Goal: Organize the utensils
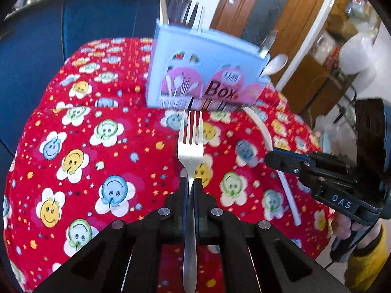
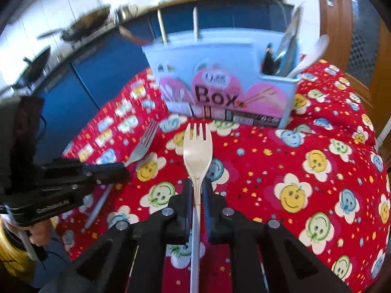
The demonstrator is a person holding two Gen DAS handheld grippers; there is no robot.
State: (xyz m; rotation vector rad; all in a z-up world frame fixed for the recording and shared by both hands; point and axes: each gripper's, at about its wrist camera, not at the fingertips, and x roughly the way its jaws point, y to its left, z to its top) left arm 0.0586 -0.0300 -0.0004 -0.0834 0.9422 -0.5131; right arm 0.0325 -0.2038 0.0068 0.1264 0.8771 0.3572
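Metal forks: 1 in grip (image 1: pixel 190 146), 1 in holder (image 1: pixel 195 17) | white plastic forks: 1 (image 2: pixel 197 151) | utensil holders: 1 (image 2: pixel 220 78) | white spoons in holder: 1 (image 2: pixel 310 58) | grippers: 2 (image 1: pixel 190 183) (image 2: pixel 197 188)

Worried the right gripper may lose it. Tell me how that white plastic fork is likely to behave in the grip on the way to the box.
The white plastic fork looks thin, so it is probably light and may flex. The right gripper clamps only its narrow neck, with the long handle trailing behind, so it could pivot. Smooth plastic might slip; the utensil box is close.
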